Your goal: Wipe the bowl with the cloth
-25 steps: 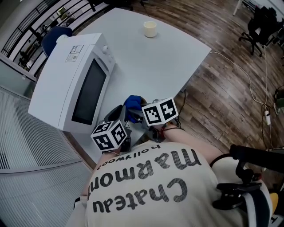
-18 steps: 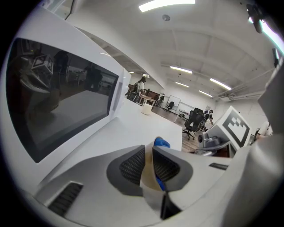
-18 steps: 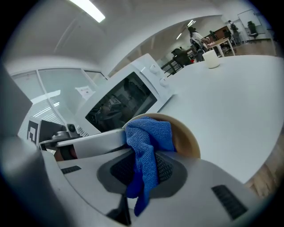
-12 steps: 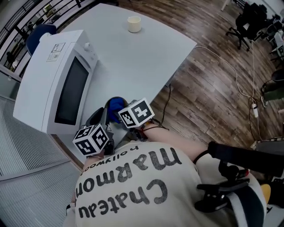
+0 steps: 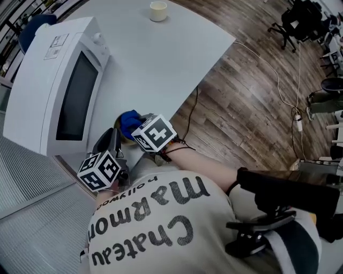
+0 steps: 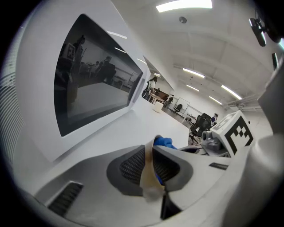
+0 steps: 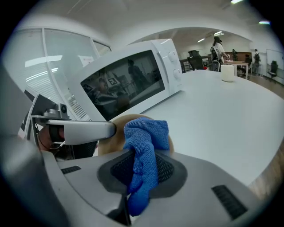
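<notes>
L claw (image 6: 153, 164): jaws near-closed, pinching thin rim of tan bowl (image 6: 148, 178). R claw (image 7: 142, 173): clamped on bunched blue cloth (image 7: 146, 137), long axis running out along jaws, free end against bowl. Bowl by near edge of worktop (image 5: 161, 59), in front of microwave (image 5: 53, 80); round, mouth seemingly tipped twd R claw. Step, prob: wipe underway. Next: rub cloth round inside, L grip firm. Cup (image 5: 158, 10) far off.

Tally: one counter (image 5: 161, 59). On it: one microwave (image 5: 48, 80), one cup (image 5: 158, 10), one bowl (image 7: 108, 133), one blue cloth (image 7: 144, 150). Tools, two: left tool (image 6: 151, 162), right tool (image 7: 142, 170). On the floor (image 5: 252, 107), one office chair (image 5: 300, 20) sure; others too small to count.
</notes>
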### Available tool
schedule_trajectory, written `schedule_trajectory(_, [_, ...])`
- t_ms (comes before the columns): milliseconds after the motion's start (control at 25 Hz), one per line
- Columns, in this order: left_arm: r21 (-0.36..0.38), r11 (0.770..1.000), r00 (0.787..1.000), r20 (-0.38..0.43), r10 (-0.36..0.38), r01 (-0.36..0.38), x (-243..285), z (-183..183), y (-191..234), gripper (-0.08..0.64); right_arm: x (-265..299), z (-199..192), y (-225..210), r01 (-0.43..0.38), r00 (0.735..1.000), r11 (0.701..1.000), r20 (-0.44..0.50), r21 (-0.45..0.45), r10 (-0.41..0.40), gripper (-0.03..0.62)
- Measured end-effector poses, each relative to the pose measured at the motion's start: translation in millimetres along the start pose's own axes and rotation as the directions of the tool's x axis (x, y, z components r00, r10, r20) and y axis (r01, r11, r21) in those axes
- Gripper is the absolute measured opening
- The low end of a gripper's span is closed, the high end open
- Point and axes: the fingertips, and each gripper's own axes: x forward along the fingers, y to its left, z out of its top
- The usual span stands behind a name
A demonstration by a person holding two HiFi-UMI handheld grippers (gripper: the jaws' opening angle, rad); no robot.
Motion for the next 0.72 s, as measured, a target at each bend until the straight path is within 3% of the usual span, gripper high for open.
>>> schedule_trajectory(160, [-0.013, 1.000, 1.000, -0.011, -0.004, 0.004, -8, -5, 9, 0.050, -1, -1, 4, 0.030, 1.000, 0.999, 0.001, -0.017, -0.030, 0.061])
schedule_trajectory(440, [-0.002, 0.999, 0.998, -0.042, -0.044, 0.044, -17, -12, 18, 0.049, -7, -2, 12, 0.094, 0.995, 0.994, 0.031, 0.049, -0.095, 0.061])
schedule_trajectory(720, [-0.032, 0.990, 0.988, -0.069, -0.136, 0.134, -25, -15, 17, 0.048, -28, -5, 18, 0.167, 0.977, 0.977, 0.111, 0.134, -0.183, 0.063])
